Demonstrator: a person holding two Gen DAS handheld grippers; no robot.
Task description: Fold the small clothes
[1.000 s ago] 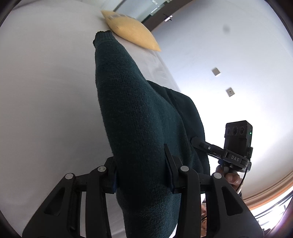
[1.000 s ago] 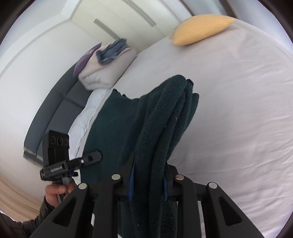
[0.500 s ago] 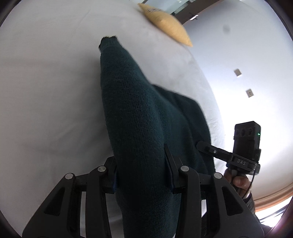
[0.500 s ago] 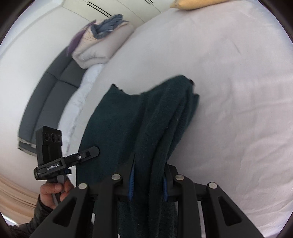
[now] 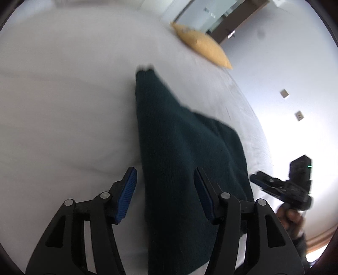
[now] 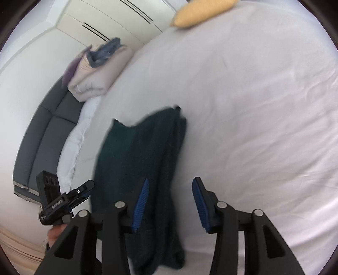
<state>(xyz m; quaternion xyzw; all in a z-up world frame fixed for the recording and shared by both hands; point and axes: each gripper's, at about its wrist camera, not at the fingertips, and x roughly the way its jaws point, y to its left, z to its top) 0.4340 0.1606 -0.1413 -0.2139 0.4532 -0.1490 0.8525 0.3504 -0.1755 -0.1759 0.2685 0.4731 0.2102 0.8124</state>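
Observation:
A dark green knitted sweater lies folded on the white bed sheet. It also shows in the right wrist view. My left gripper is open, its blue pads on either side of the sweater's near part, apart from the cloth. My right gripper is open over the sweater's right edge, nothing held. The right gripper shows in the left wrist view, the left gripper in the right wrist view.
A yellow pillow lies at the far end of the bed, also in the right wrist view. A folded beige duvet with blue and purple cloth sits by a grey sofa. White wardrobe doors stand behind.
Both grippers were shut on the sweater and holding it up. Now both have opened and let go, and the sweater has dropped flat onto the bed.

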